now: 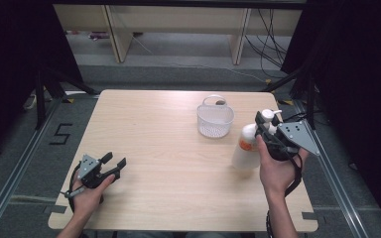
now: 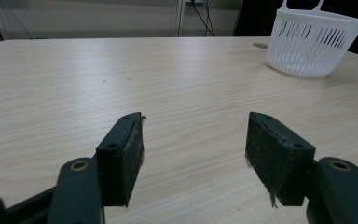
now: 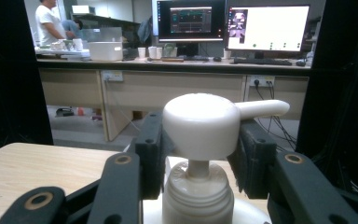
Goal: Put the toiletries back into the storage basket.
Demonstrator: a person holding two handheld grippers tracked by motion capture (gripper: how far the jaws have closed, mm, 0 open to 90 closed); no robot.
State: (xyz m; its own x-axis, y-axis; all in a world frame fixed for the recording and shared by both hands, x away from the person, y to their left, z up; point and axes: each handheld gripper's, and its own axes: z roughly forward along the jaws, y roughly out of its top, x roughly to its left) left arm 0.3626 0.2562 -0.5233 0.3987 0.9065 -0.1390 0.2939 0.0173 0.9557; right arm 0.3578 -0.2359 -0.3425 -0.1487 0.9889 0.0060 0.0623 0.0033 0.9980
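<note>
Right tongs [image 1: 265,126] pinching the pump head [image 3: 200,125] of a white pump bottle [image 1: 245,148], one pad on each side of the rounded cap. Bottle upright at the right side of the counter [image 1: 168,163], near its right edge, base apparently on the wood. White slotted basket [image 1: 215,120] just left and farther off, apart from the bottle. Left tongs [image 1: 114,164] spread wide, empty, low over the near-left counter.

Likely trouble: smooth domed cap slipping from the pads under a lift; head sinking and dispensing if pressed downward; bottle swinging or tipping, held only at the very top.

Bottle: white, glossy, orange label patch on the body, thin stem under the cap, nozzle pointing right in the right gripper view.
</note>
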